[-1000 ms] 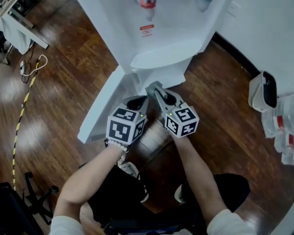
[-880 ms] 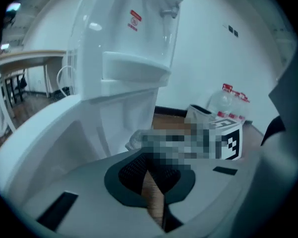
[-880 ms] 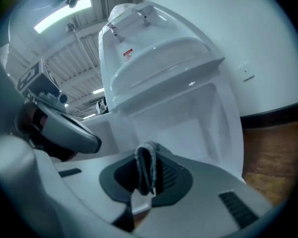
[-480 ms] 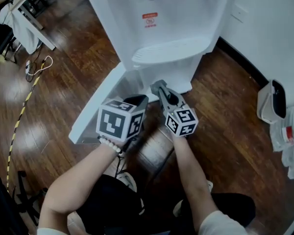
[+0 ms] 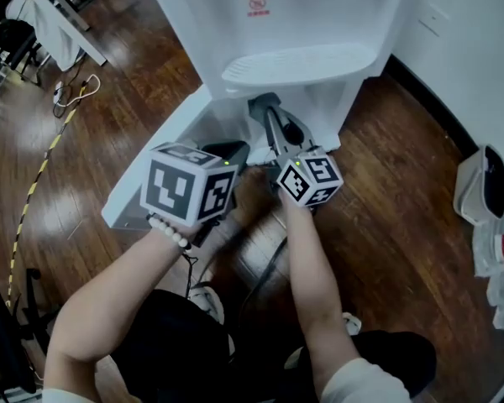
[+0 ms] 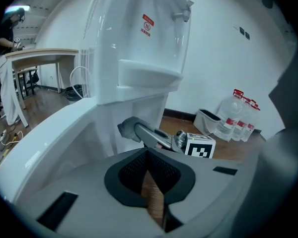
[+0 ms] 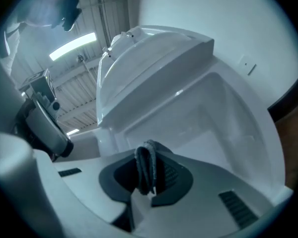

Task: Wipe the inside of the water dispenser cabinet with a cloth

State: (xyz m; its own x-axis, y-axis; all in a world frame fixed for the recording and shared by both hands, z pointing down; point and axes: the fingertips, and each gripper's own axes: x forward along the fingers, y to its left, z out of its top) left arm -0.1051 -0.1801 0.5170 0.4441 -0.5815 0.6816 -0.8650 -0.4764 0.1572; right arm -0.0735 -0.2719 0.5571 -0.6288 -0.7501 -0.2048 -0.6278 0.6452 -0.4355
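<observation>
Two tongs in play. My right gripper (image 7: 146,165) is clamped on the grey cloth (image 7: 148,170), which sticks up as a folded wad between its jaws, right at the mouth of the cabinet (image 7: 213,118) under the water dispenser (image 5: 302,15). Can't tell if the cloth touches a wall. My left gripper (image 6: 148,158) is clenched on nothing, sitting nearer and to the left of the right one, well short of the cloth.

In the head view the open cabinet door (image 5: 155,170) swings out to the left. The drip tray (image 5: 298,64) overhangs the opening just above the cloth, so headroom is tight there. Off to the right it's bare wood floor (image 5: 395,225).

The cabinet interior reads as plain white, and I can't make out its back wall. From above, the tray hides most of the opening. Some bottles (image 6: 233,115) stand far right by the wall.
</observation>
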